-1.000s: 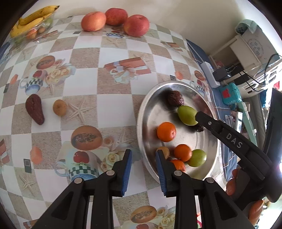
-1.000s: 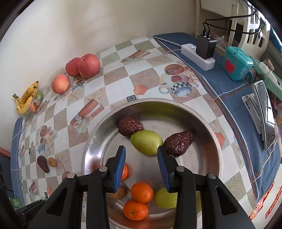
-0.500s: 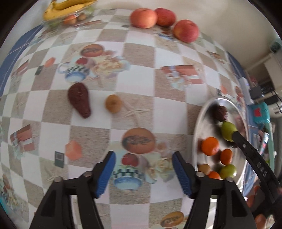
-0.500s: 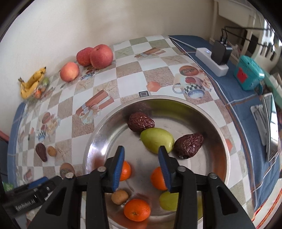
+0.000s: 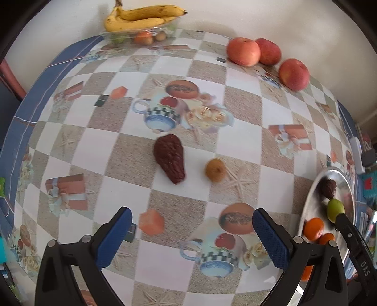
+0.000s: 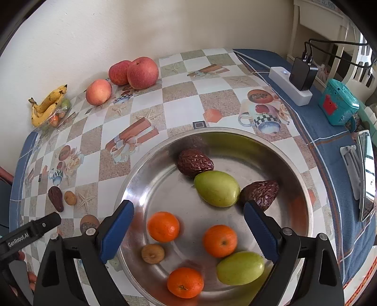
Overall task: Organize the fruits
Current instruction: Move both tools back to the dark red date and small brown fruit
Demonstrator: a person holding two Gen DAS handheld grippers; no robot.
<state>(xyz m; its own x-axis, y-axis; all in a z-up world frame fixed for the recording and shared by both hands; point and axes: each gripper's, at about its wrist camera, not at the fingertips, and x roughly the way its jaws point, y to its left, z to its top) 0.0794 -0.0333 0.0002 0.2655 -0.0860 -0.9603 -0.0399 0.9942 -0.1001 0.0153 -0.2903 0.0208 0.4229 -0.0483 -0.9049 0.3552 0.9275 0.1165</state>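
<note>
My left gripper (image 5: 192, 234) is open and empty above the patterned tablecloth. Ahead of it lie a dark red wrinkled date (image 5: 170, 161) and a small brown round fruit (image 5: 215, 170). My right gripper (image 6: 188, 229) is open and empty over the steel plate (image 6: 235, 136). The plate holds two dark dates (image 6: 195, 162), two green fruits (image 6: 216, 191), three oranges (image 6: 163, 226) and a small brown fruit (image 6: 152, 253). In the right wrist view the loose date (image 6: 55, 198) and brown fruit (image 6: 70, 197) lie left of the plate.
Three apples (image 5: 243, 51) sit by the wall, and bananas (image 5: 141, 17) lie on a clear tray at the back. A white power strip (image 6: 291, 82) with a charger, a teal box (image 6: 338, 106) and a phone (image 6: 366, 174) occupy the blue cloth on the right.
My left gripper swung left away from the plate and opened wide, now facing the loose date and brown fruit. My right gripper rose a little and opened wider over the plate.
</note>
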